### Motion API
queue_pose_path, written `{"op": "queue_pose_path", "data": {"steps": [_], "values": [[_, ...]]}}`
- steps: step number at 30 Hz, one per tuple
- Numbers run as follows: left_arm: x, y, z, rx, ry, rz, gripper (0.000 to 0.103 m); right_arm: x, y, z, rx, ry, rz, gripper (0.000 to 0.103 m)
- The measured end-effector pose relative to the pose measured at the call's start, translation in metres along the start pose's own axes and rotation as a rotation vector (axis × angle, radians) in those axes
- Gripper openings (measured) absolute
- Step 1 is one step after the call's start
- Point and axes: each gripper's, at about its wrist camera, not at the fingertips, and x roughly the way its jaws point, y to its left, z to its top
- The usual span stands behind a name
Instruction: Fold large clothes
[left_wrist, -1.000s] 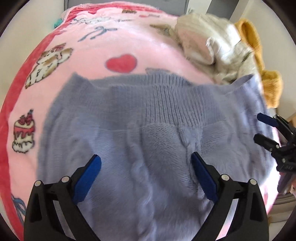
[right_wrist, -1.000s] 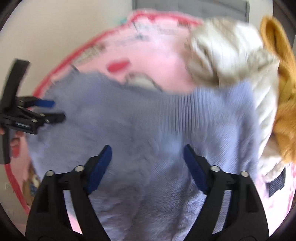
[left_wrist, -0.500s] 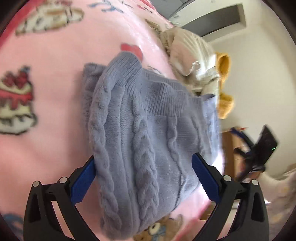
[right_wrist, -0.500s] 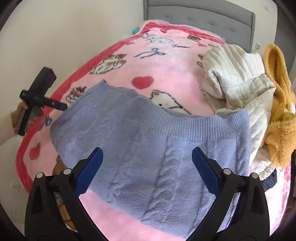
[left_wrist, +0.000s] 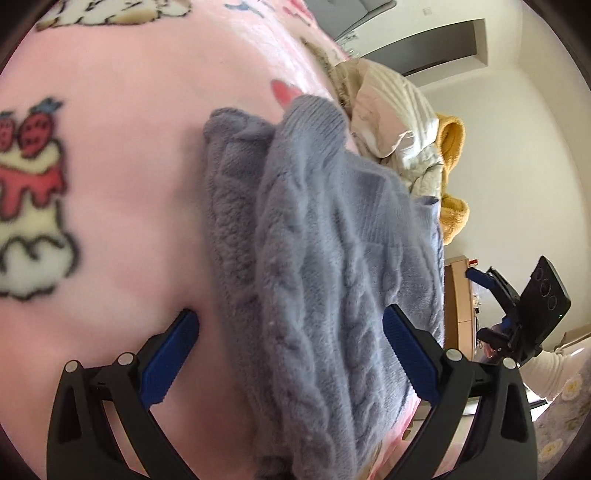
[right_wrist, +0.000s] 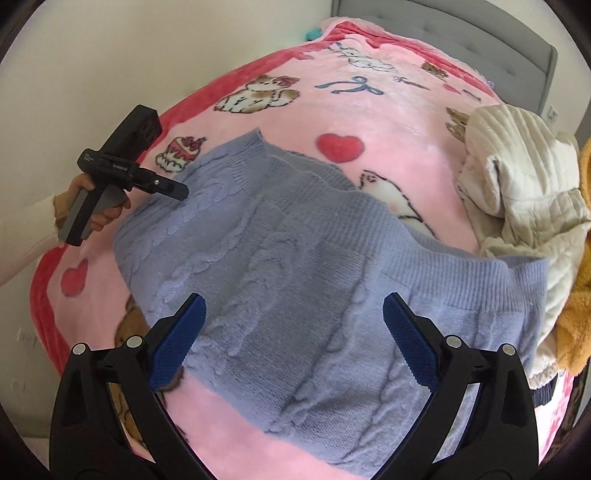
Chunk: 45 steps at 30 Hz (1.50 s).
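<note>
The blue sweater lies folded on the pink blanket. Its right edge touches the cream jacket. Free blanket remains beyond its ribbed edge and on its left. The left claw and the right claw both stand wide apart, holding nothing.

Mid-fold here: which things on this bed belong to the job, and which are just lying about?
In the job:
blue-grey cable-knit sweater
left hand-held gripper
right hand-held gripper

Lying about:
cream quilted jacket
mustard fleece garment
pink cartoon blanket
</note>
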Motion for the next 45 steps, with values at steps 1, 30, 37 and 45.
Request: {"op": "queue_pose_path", "data": {"steps": [1,30,37,45], "values": [[0.000,0.000,0.000,-0.004,-0.005,-0.015,0.098,0.002,0.001,0.002,-0.002,0.001,0.001,0.093],[0.043,-0.029,0.007,-0.001,0.080,0.111,0.044,-0.052,-0.174,-0.101,0.421,-0.049,-0.305,0.095],[0.040,-0.024,-0.001,-0.013,0.059,0.121,0.047,0.001,-0.247,-0.147,0.441,0.069,-0.156,0.095],[0.044,-0.019,0.002,-0.040,0.103,0.132,0.049,0.035,-0.292,-0.180,0.595,0.055,0.220,0.095]]}}
